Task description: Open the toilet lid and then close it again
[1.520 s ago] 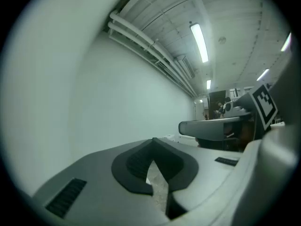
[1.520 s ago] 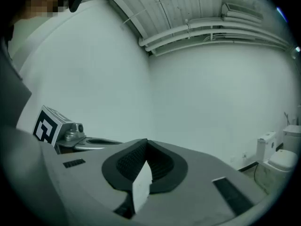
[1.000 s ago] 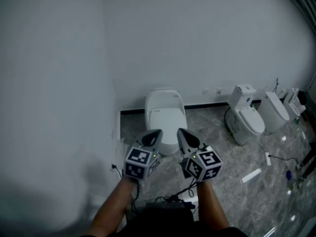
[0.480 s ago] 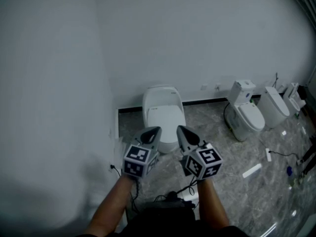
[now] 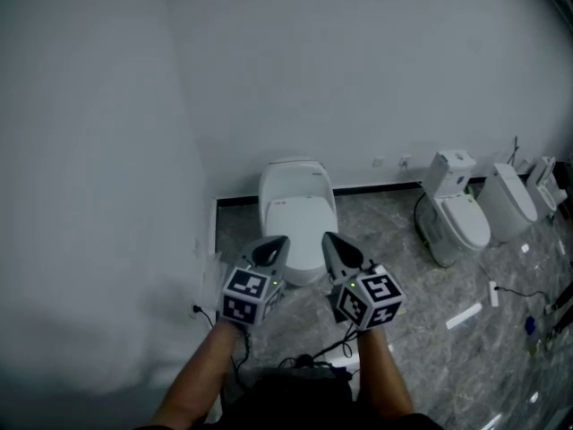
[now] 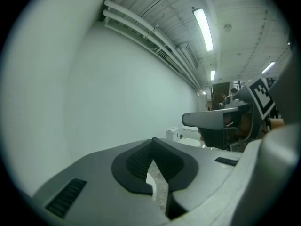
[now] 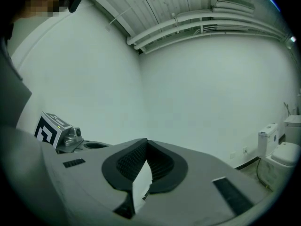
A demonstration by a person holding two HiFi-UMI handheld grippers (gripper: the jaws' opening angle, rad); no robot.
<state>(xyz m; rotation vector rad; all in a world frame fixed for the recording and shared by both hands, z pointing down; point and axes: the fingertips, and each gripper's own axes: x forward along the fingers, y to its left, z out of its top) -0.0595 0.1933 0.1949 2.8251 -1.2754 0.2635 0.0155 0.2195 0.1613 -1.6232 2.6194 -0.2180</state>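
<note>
The white toilet [image 5: 298,211] stands against the back wall beside the left wall, and its lid [image 5: 301,224] lies closed. In the head view my left gripper [image 5: 273,249] and right gripper [image 5: 335,245] are held side by side in the air, short of the toilet's front rim, pointing at it. Both are shut with nothing between the jaws. The left gripper view shows its jaws [image 6: 153,149] closed tip to tip, with the right gripper [image 6: 220,121] alongside. In the right gripper view the jaws [image 7: 146,147] also meet, and the left gripper's marker cube [image 7: 51,128] sits at the left.
Two more white toilets [image 5: 457,211] [image 5: 506,201] stand along the back wall to the right. Black cables [image 5: 309,358] lie on the marble floor near my feet, and a white strip [image 5: 464,316] lies further right. A grey wall [image 5: 98,195] runs close on the left.
Both hands have moved slightly toward the toilet, which now sits a little larger in the head view; the neighbouring toilets have slid right. Both jaws stay shut.
</note>
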